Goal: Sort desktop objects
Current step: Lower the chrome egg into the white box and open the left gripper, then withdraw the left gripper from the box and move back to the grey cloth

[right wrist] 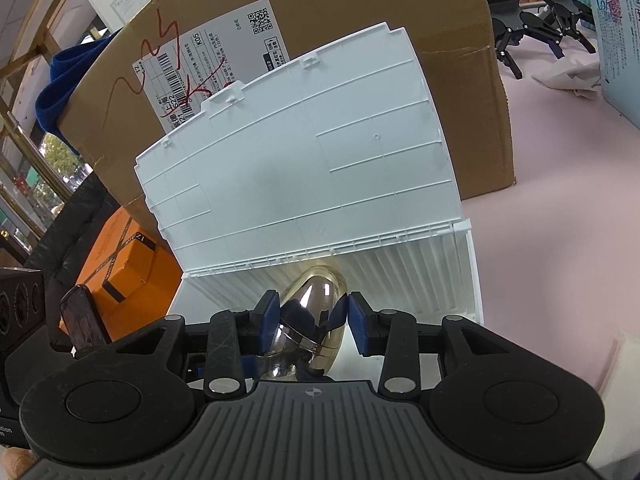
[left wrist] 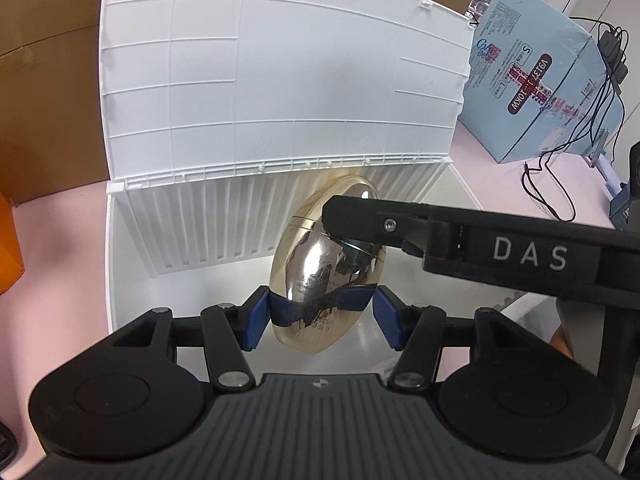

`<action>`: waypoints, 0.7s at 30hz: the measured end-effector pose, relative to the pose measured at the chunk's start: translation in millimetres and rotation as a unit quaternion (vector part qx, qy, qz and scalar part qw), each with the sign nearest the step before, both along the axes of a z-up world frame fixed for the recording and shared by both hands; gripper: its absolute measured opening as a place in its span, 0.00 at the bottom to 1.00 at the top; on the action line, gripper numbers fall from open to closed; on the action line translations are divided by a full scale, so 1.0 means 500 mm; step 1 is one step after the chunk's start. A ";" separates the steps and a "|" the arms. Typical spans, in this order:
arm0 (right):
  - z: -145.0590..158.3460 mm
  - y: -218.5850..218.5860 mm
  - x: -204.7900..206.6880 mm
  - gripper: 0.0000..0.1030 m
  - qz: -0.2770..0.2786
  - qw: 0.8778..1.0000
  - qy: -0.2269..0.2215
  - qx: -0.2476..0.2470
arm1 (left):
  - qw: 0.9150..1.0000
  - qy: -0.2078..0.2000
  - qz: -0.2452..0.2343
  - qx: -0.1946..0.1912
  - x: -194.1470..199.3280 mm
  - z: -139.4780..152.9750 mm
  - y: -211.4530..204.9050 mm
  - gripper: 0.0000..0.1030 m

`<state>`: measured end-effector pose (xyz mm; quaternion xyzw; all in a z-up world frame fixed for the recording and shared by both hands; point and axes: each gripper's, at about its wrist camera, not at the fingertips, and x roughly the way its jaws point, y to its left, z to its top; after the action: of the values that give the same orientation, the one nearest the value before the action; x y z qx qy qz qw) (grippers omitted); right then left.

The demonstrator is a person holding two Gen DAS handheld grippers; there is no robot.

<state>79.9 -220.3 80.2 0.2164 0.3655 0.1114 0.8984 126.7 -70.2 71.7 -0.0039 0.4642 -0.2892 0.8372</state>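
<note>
Gold egg-shaped case [left wrist: 326, 264], mirror-shiny, sits over the open white storage box [left wrist: 132, 264], tilted, its upper end leaning toward the box's ribbed back wall. Whether its lower end touches the box floor cannot be told.

Left gripper [left wrist: 322, 318]: blue pads [left wrist: 256, 320] spread either side of the case's lower end; left pad looks touching or just beside it, right pad apart from it. Not a pinch.

Right gripper [right wrist: 310, 320] comes in over the box from the right of the case. In the right wrist view its pads [right wrist: 268, 316] flank the case near the seam, right pad close against the shell, left pad contact hidden. Looks like a light pinch on the case, not certain.

Box lid [right wrist: 296, 168] stands open behind the case, propped against the cardboard carton [right wrist: 460, 80].

Risks, judged from here:
- Shell is slick and curved; a pinch off the widest part likely squeezes it out sideways.
- If released while tilted, the case probably rolls or flops inside the box.
- Two grippers crowd the same spot above the box; fingers may knock together.
- A bump on the lid could tip it shut onto the grippers.
</note>
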 end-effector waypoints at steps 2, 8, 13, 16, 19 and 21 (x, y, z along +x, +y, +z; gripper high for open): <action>-0.001 0.000 0.002 0.34 0.002 1.000 0.000 -0.001 | 1.000 0.001 0.001 0.001 0.000 0.000 0.002 0.51; -0.010 0.020 0.010 0.31 0.006 0.999 0.004 -0.039 | 1.000 -0.009 -0.008 -0.018 -0.013 0.022 0.012 0.73; -0.019 0.023 0.014 0.30 0.011 0.999 0.011 -0.040 | 0.999 -0.022 -0.012 -0.027 -0.021 0.036 0.012 0.77; -0.021 0.022 0.013 0.30 0.011 0.999 0.010 -0.042 | 0.999 -0.022 -0.012 -0.028 -0.021 0.038 0.013 0.77; -0.021 0.019 0.011 0.30 0.010 0.999 0.008 -0.038 | 0.999 -0.022 -0.011 -0.030 -0.020 0.037 0.013 0.78; -0.020 0.017 0.010 0.33 0.012 0.999 0.006 -0.031 | 0.999 -0.022 -0.010 -0.034 -0.022 0.037 0.013 0.78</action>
<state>85.0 -211.6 70.2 0.1846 0.3770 0.1091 0.9011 115.5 -63.8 89.9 -0.0218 0.4355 -0.3132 0.8437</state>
